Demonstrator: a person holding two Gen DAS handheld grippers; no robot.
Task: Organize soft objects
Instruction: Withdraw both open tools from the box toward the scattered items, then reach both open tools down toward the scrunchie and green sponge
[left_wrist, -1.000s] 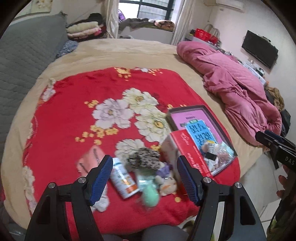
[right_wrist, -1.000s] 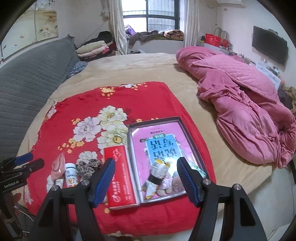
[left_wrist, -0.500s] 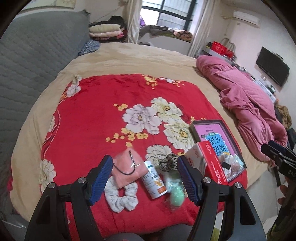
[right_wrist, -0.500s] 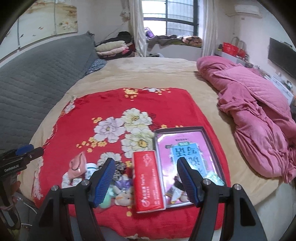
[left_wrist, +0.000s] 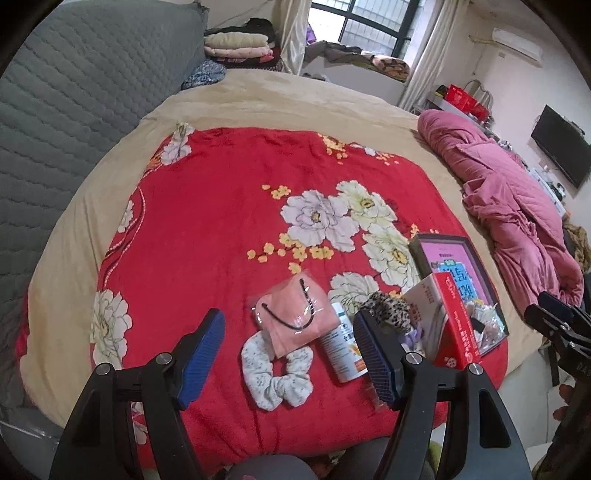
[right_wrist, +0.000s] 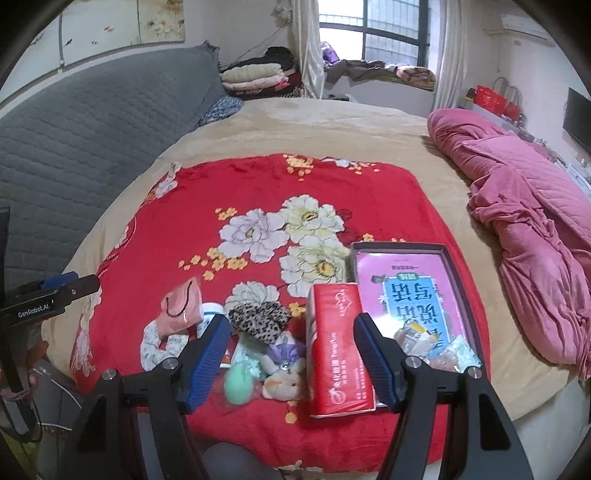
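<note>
From the left wrist view, a red floral blanket (left_wrist: 221, 221) is seen spread over a beige bedcover (left_wrist: 295, 96), with a grey quilted headboard (left_wrist: 74, 92) at the left and a rumpled pink quilt (left_wrist: 517, 206) at the right. A window, stacked folded clothes, an air conditioner and a wall-mounted television (left_wrist: 561, 157) are seen at the far side of the room. The left gripper (left_wrist: 288, 354) is held well apart above the blanket, with nothing clamped between its blue pads. Beneath it, near the blanket's front edge, a white patterned scrunchie (left_wrist: 275, 369) is seen partly under a pink packet (left_wrist: 295, 317); a white bottle (left_wrist: 341, 350) lies just beside them, then a leopard-print scrunchie (left_wrist: 388, 314) and a red tissue pack (left_wrist: 456, 325) standing against a shallow box (left_wrist: 461, 266).

From the right wrist view, the right gripper (right_wrist: 290, 360) is likewise shown parted and empty, above the tissue pack (right_wrist: 336, 343). Things hidden from the other camera by its finger are revealed here: a green egg-shaped sponge (right_wrist: 240, 382), a small plush toy (right_wrist: 284, 384) and a purple fabric piece (right_wrist: 284, 349). The box's printed pink insert (right_wrist: 410, 288) and the wrapped items in its near corner are seen more fully, and a floral wall picture is shown above the headboard.
</note>
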